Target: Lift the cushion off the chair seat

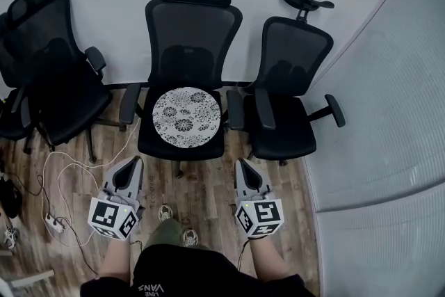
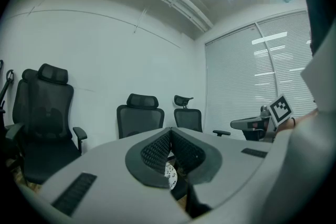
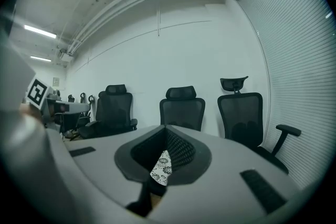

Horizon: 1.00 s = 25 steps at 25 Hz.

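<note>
A round white cushion (image 1: 186,116) with black flower print lies flat on the seat of the middle black office chair (image 1: 189,31). My left gripper (image 1: 132,163) hangs in front of the chair's left front corner, shut and empty. At the seat's right front corner my right gripper (image 1: 245,166) is shut and empty too. Both point at the chair and stop short of the seat edge. A sliver of the cushion (image 2: 169,174) shows below the closed left jaws. In the right gripper view the cushion (image 3: 161,167) also peeks out under the jaws.
A black chair (image 1: 59,73) stands left of the middle one and another (image 1: 290,90) to its right, armrests close together. White cables and a power strip (image 1: 53,222) lie on the wood floor at the left. A blind-covered window wall (image 1: 389,115) runs along the right.
</note>
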### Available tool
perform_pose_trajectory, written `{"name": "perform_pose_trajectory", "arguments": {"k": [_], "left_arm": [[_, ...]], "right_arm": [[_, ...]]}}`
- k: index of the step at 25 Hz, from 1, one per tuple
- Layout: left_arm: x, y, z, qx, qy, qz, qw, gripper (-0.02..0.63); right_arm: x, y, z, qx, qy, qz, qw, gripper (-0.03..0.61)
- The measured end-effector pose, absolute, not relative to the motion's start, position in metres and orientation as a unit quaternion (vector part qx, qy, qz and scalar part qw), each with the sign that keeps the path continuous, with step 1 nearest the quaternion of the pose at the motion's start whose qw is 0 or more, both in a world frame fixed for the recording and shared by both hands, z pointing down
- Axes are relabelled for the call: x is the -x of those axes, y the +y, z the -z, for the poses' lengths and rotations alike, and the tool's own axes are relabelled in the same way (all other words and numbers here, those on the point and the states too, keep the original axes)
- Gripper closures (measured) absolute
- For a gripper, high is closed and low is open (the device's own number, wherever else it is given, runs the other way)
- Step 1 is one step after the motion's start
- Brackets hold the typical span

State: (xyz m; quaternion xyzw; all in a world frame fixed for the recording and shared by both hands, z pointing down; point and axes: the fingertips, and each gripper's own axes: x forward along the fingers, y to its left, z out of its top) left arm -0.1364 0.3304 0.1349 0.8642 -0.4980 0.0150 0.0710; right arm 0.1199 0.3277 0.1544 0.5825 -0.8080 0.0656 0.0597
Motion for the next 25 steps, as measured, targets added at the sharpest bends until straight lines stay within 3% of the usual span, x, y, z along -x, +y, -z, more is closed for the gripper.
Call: {"name": "perform_pose_trajectory", "arguments": {"k": [25], "left_arm": [[0.182, 0.178, -0.134, -0.9, -0.43, -0.005, 0.071, 0.603]], "right_arm": [[-0.065, 0.206, -0.146, -0.635, -0.768, -0.057, 0.065, 0.56]]}}
